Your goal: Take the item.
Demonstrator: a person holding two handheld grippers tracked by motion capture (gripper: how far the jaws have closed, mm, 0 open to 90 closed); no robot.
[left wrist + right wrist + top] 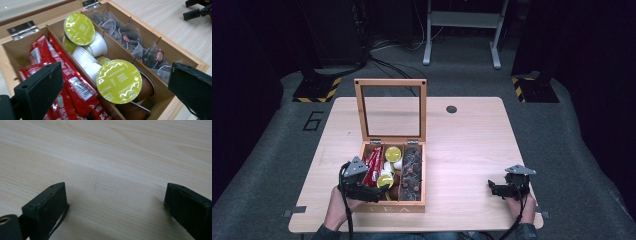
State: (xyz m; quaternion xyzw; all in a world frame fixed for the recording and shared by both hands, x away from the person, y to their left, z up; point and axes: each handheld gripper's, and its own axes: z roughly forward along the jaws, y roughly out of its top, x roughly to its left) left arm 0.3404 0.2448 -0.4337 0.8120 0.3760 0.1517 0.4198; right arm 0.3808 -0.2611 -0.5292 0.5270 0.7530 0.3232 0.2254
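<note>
1. Wooden tea box sits near the front edge of the bench, left of centre, with its glass-paned lid standing upright at the back.
2. Left tongs hover over the box's front left part, jaws spread wide and gripping nothing; in the left gripper view the two black jaws frame a green-lidded capsule marked "cappuccino".
3. That capsule lies tilted in the middle compartment, resting on a brown capsule beneath it.
4. Farther back in the same compartment lie white capsules, and a second green-lidded capsule leans against them.
5. Red sachets fill the left compartment.
6. Dark mesh tea bags with small maroon tags fill the right compartment.
7. Right tongs sit well apart from the box, low over bare bench near the front right corner, jaws wide open and empty; the right gripper view shows pale wood grain between them.
8. A hand holds the right tongs from below; another hand holds the left.
</note>
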